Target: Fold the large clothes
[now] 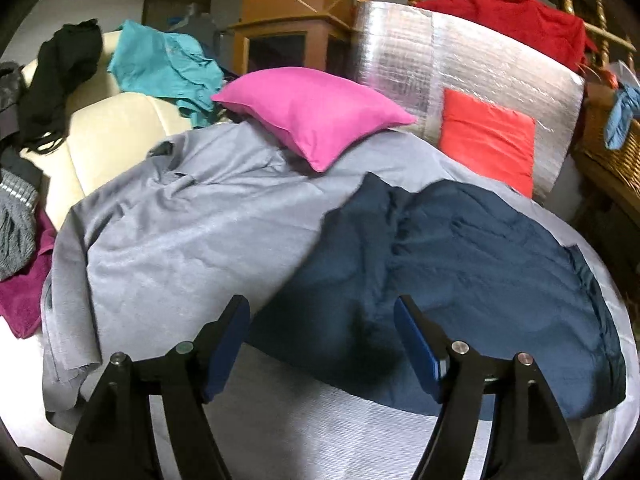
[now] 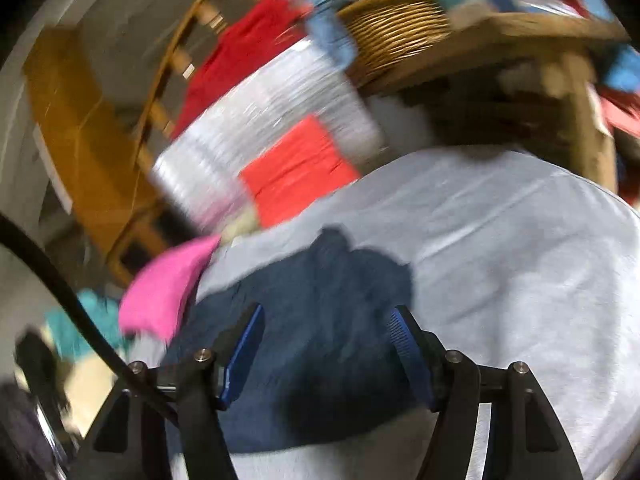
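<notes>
A dark navy garment (image 1: pixel 460 276) lies spread and creased on a grey sheet (image 1: pixel 180 240) covering the bed. My left gripper (image 1: pixel 322 316) is open and empty, just above the navy garment's near left edge. In the right wrist view, which is blurred by motion, the same navy garment (image 2: pixel 320 332) lies on the grey sheet (image 2: pixel 500 260). My right gripper (image 2: pixel 326 326) is open and empty, hovering over the garment.
A pink pillow (image 1: pixel 316 116) and an orange cushion (image 1: pixel 488 140) lie at the head of the bed against a silver foil panel (image 1: pixel 420 60). A red garment (image 1: pixel 516 20) hangs on the wooden headboard. A cream chair (image 1: pixel 104 132) with clothes stands left. A wicker basket (image 1: pixel 612 148) stands right.
</notes>
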### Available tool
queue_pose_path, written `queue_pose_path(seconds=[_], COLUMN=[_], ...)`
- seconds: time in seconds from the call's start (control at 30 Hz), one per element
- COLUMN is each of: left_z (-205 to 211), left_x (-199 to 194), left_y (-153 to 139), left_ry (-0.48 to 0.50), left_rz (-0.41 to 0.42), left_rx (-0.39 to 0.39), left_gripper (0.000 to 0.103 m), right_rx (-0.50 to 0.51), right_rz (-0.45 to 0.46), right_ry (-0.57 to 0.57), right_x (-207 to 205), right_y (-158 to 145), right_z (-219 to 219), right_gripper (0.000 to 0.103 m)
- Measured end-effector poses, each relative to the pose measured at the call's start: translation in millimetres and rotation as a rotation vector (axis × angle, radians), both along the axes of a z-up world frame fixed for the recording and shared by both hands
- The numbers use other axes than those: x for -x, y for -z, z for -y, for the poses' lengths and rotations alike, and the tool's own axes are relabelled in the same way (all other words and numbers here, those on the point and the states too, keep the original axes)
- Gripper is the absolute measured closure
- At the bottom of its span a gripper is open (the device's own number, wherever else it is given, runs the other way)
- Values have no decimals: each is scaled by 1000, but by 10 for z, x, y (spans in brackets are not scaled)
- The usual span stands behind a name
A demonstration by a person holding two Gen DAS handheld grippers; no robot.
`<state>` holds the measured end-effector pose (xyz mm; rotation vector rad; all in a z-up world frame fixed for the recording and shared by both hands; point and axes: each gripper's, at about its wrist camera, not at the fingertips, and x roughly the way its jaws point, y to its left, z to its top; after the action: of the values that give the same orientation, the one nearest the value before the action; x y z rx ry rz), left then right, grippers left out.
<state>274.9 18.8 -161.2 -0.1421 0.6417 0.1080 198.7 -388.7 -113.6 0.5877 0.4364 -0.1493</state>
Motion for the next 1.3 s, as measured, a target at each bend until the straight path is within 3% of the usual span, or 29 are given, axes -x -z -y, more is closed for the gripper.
queue_pose_path(seconds=[0.2, 0.47, 0.57, 0.63, 0.67, 0.83, 0.9, 0.97, 1.0, 1.03, 1.1, 1.2, 1.3], left_z=[208, 402, 494, 562, 574, 553, 559, 621, 655, 667, 687, 642, 604], left_x=[-32, -128, -232, -367, -386, -329, -285, -282, -297, -307, -308, -230, -63], left_y=[-16, 54, 171, 366, 409, 338, 292, 302, 344, 394, 445, 355, 192], left_ry=[39, 81, 123, 158, 155, 153, 158, 183, 191, 194, 200, 223, 233], left_rz=[8, -17, -83, -201, -217, -188, -154, -154, -172, -190, -213, -208, -162], left_rx=[-46, -69, -66, -65, -72, -56, -55, -80, -97, -112, -130, -99, -95], left_gripper=[28, 28, 28, 27, 27, 27, 27, 26, 21, 16, 16, 16, 16], right_rx=[77, 49, 57, 57, 47, 54, 39, 21, 40, 59, 74, 65, 176], right_rz=[-85, -274, -340, -338, -330, -201, -232, -335, -370, -369, -360, -329, -235], right_ry=[-137, -169, -171, -176, -175, -164, -185, -203, -208, -203, -206, -169, -116], right_x=[-244, -661, -748, -731, -733, -575, -622, -738, -781, -783, -749, -642, -396], right_y=[146, 571, 699, 687, 664, 471, 544, 744, 810, 807, 765, 681, 392], right_z=[-399, -559, -586, -583, -571, -536, -543, -556, -580, -604, -626, -577, -614], right_gripper=[34, 34, 34, 34, 34, 34, 34, 34, 34, 34, 33, 32, 28])
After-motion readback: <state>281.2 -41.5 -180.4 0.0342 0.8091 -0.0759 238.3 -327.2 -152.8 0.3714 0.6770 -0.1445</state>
